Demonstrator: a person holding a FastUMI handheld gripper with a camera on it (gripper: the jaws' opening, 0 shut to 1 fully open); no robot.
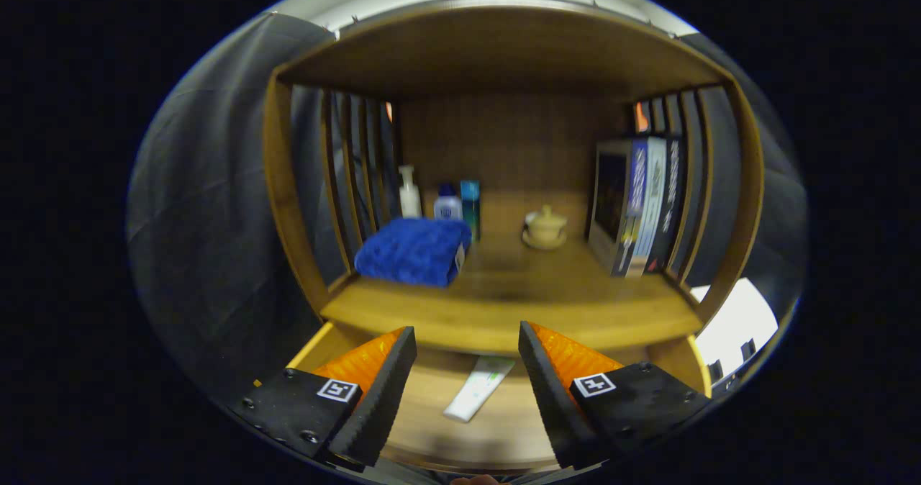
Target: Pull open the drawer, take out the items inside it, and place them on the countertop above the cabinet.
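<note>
Hand-held gripper (466, 341) gapes over flat tube (478, 388).

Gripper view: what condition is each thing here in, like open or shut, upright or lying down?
Drawer: pulled open.
Tube: lying flat in the drawer, between the fingers.
Gripper: open, holding nothing.
Blue towel: folded, lying on the countertop.
Pump bottle: upright, behind the towel.
Small bottle: upright, capped.
Teal box: standing on end.
Lidded cup: lid on, resting on its saucer.
Books: standing upright, closed.
</note>
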